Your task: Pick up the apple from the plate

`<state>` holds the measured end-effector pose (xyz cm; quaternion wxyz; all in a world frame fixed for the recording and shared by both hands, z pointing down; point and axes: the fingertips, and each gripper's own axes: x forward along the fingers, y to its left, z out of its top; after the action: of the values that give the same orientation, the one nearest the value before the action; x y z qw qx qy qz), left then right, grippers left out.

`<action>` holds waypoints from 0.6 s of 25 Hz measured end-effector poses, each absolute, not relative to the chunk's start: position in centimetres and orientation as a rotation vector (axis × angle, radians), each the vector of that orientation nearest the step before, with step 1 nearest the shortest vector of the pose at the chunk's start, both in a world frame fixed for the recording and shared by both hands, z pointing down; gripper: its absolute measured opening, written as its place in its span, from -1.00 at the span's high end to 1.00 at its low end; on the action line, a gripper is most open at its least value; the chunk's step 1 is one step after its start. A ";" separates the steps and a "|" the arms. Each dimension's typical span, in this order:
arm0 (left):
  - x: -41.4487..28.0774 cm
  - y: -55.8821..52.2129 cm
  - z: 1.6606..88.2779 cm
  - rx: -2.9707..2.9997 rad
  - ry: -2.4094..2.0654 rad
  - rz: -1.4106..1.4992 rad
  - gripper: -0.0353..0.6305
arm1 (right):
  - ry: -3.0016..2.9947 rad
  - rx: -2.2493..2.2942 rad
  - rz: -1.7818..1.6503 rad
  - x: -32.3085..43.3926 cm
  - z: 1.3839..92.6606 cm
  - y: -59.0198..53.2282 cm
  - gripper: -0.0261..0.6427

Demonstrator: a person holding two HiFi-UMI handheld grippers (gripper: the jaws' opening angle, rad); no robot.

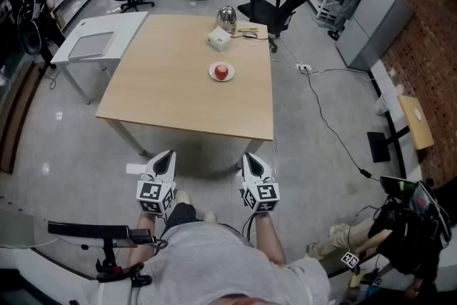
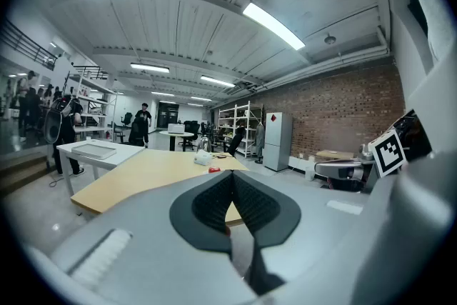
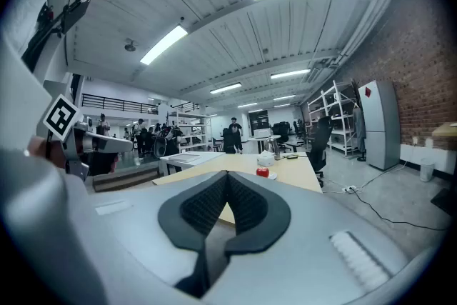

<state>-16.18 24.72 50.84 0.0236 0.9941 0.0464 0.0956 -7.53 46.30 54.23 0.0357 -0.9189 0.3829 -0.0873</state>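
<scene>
The apple (image 1: 223, 71) is seen lying on a small white plate (image 1: 213, 73), alone on it, and the plate is set on the far half of a light wooden bench (image 1: 171, 86), toward its right side. Just beyond the plate a white box (image 1: 219, 38) is found, apart from it, and what it contains cannot be made out. Behind the box, near the bench's far edge, a shiny metal pot (image 1: 226, 18) is stood upright with its inside hidden. A white desk (image 1: 100, 39) is placed against the bench's far left corner.

The left gripper (image 1: 168, 154) and the right gripper (image 1: 247, 156) are held side by side off the near edge of the bench, over the floor, well apart from the apple and pointed roughly level toward it. In the left gripper view the jaws are seen brought together, their ribbed pads meeting at the tip with nothing between them. In the right gripper view the jaws are likewise closed and nothing is held
</scene>
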 end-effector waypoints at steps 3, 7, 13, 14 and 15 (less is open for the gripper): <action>-16.3 24.6 50.9 3.074 0.137 0.296 0.83 | 1.172 -2.833 -0.264 -7.5 54.7 46.2 0.90; -16.5 24.0 50.8 3.072 0.109 0.296 0.83 | 1.146 -2.825 -0.241 -7.1 55.2 46.2 0.90; -17.3 22.7 51.6 3.067 0.034 0.310 0.83 | 1.188 -2.796 -0.243 -6.6 55.4 45.1 0.90; -17.4 22.5 51.5 3.064 0.016 0.311 0.83 | 1.205 -2.799 -0.248 -6.5 55.4 44.8 0.90; -17.5 22.3 51.4 3.060 0.000 0.312 0.83 | 1.220 -2.801 -0.254 -6.5 55.5 44.5 0.90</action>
<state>-17.53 22.32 51.36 0.0329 0.9943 0.0001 0.1015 -6.49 44.47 55.49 0.0379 -0.9130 0.3976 -0.0829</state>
